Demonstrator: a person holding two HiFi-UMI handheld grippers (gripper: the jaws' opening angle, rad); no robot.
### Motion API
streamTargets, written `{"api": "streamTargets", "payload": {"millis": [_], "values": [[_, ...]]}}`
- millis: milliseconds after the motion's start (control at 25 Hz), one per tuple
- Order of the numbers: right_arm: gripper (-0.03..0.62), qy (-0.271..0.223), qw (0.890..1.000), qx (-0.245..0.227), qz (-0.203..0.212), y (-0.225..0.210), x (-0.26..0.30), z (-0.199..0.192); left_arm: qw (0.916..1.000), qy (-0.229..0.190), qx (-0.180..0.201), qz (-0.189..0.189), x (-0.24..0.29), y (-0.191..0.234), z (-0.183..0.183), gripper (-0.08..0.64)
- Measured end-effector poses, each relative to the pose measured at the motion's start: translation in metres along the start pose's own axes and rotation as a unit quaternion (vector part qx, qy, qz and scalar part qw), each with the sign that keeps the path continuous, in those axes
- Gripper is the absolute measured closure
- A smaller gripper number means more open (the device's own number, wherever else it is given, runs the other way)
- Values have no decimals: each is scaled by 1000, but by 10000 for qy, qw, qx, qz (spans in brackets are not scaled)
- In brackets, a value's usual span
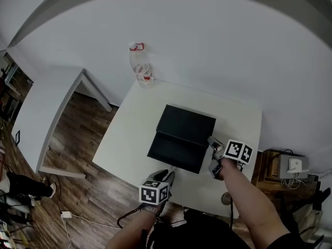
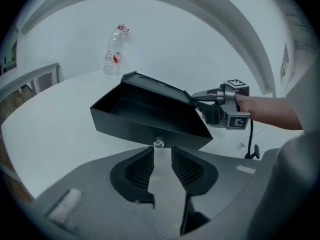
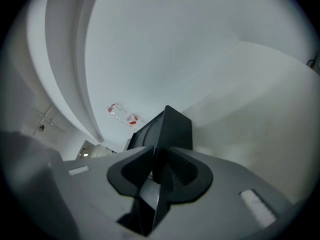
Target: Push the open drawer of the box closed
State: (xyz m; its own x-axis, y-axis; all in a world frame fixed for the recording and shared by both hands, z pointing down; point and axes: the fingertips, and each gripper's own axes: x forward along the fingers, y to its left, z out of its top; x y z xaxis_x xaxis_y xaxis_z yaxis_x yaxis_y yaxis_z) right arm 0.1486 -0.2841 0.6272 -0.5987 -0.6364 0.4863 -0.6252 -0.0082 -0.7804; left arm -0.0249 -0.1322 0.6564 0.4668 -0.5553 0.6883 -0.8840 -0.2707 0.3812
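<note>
A black box (image 1: pixel 185 122) lies on the white table (image 1: pixel 129 139) with its drawer (image 1: pixel 174 152) pulled out toward me. The drawer's inside (image 2: pixel 135 109) looks bare, and a small clear knob (image 2: pixel 158 143) sits on its front. My left gripper (image 2: pixel 162 151) is open right at that front, with the knob just at the gap between its fingertips and not pinched. My right gripper (image 1: pixel 212 155) is at the box's right side. In the right gripper view a black wall of the box (image 3: pixel 175 129) runs between the jaws, and my right gripper (image 3: pixel 160 159) is shut on it.
A clear plastic bottle (image 1: pixel 140 64) with a red label stands at the table's far edge, against the white wall. A second white table (image 1: pixel 46 108) is to the left over wooden floor. A grey device with cables (image 1: pixel 290 165) sits at the right.
</note>
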Motion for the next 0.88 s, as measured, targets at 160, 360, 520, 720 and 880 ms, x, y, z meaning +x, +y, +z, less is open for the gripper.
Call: {"api": "streamTargets", "payload": {"millis": [160, 360, 520, 720, 880], "values": [[495, 20, 10000, 25, 43, -1, 0, 0, 9997, 151, 55, 167, 13, 4, -1, 431], [495, 30, 10000, 21, 66, -1, 1, 0, 9997, 174, -19, 147, 23, 6, 0, 433], [495, 30, 10000, 34, 70, -1, 0, 0, 9996, 227, -95, 101, 27, 8, 0, 453], [494, 37, 10000, 10, 78, -1, 0, 0, 9996, 253, -109, 48, 28, 5, 0, 488], [494, 66, 9999, -8, 89, -1, 1, -1, 9995, 274, -114, 50, 29, 7, 1, 489]]}}
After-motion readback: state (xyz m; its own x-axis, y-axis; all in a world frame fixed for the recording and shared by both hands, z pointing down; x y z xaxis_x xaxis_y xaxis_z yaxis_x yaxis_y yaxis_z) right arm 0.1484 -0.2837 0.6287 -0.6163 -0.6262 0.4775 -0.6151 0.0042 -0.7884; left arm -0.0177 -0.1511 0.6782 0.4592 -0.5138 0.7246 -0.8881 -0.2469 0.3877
